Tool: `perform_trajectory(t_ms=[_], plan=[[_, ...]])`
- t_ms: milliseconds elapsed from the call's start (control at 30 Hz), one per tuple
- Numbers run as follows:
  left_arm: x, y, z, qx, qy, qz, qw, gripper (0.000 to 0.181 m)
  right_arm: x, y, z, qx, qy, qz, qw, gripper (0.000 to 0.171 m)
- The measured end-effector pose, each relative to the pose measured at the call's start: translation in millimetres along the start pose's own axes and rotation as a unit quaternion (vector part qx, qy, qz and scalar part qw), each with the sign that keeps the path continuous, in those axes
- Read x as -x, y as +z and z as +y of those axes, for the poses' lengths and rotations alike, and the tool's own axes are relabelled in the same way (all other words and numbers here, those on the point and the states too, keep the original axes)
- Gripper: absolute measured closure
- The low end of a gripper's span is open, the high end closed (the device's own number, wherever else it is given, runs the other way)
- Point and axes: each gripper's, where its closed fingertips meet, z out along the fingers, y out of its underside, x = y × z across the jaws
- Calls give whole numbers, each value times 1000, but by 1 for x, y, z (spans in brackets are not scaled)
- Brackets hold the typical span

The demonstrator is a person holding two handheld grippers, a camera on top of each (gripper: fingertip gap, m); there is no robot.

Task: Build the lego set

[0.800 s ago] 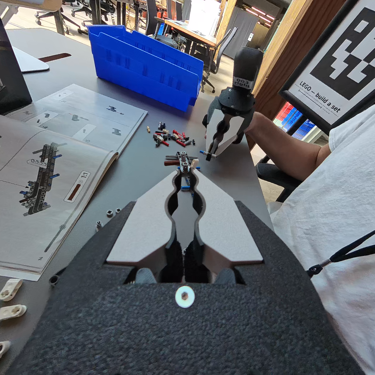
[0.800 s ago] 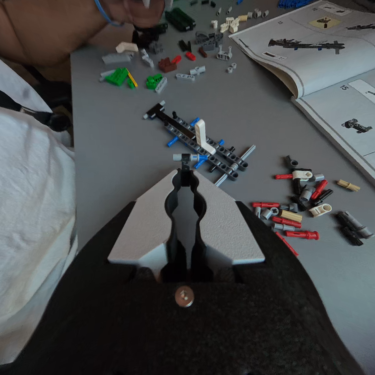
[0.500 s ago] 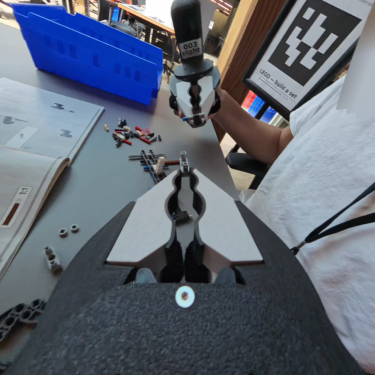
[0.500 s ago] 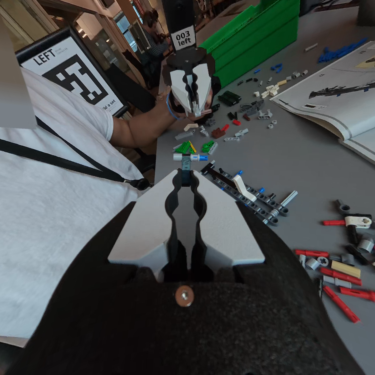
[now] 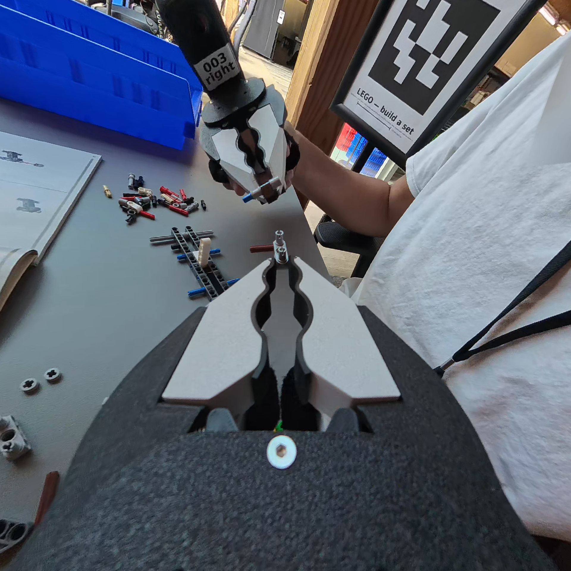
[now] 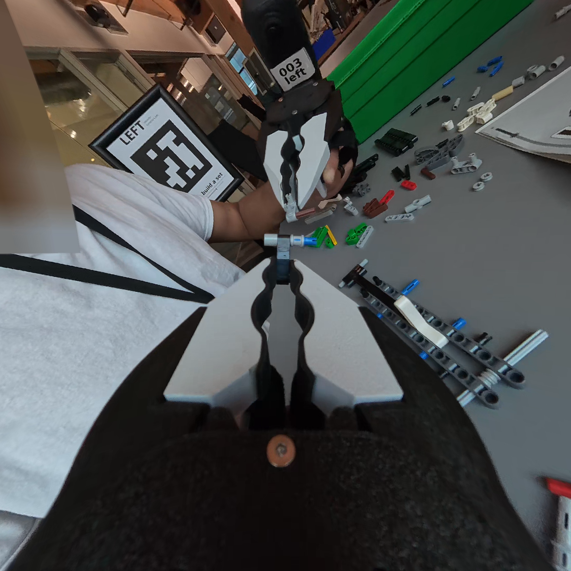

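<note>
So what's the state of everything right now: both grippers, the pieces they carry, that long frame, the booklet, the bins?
left gripper: shut on grey connector piece, raised off table
grey connector piece: clamped, brown axle sticking out sideways
right gripper: shut on T-shaped pin piece
T-shaped pin piece: held in the air, blue tip
beam frame: lying flat on table, untouched
instruction booklet: open
blue bin: contents hidden
green bin: contents hidden

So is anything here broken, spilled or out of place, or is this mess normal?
Nothing looks broken or spilled. Loose pieces lie scattered on the table, ordinary for a build. The half-built frame lies flat and intact. Each gripper, left gripper and right gripper, pinches a small part in mid-air.
</note>
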Motion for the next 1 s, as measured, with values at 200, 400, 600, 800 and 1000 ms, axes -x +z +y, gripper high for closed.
perform_trajectory(t_ms=[200, 400, 600, 800, 1000], plan=[[0, -2, -3, -8, 1, -4, 1000, 176, 2, 11, -9, -36, -35, -15, 999, 167], [2, -3, -3, -7, -4, -6, 1000, 176, -20, 22, -5, 2, -385, 180, 905, 167], [5, 0, 1, 3, -10, -12, 1000, 175, -40, 21, -7, 65, -576, 318, 750, 167], [6, -2, 0, 0, -12, -14, 1000, 176, -47, 18, -11, 79, -635, 369, 674, 167], [6, -4, -2, -6, -14, -12, 1000, 176, -48, 21, -6, 42, -621, 364, 693, 167]])
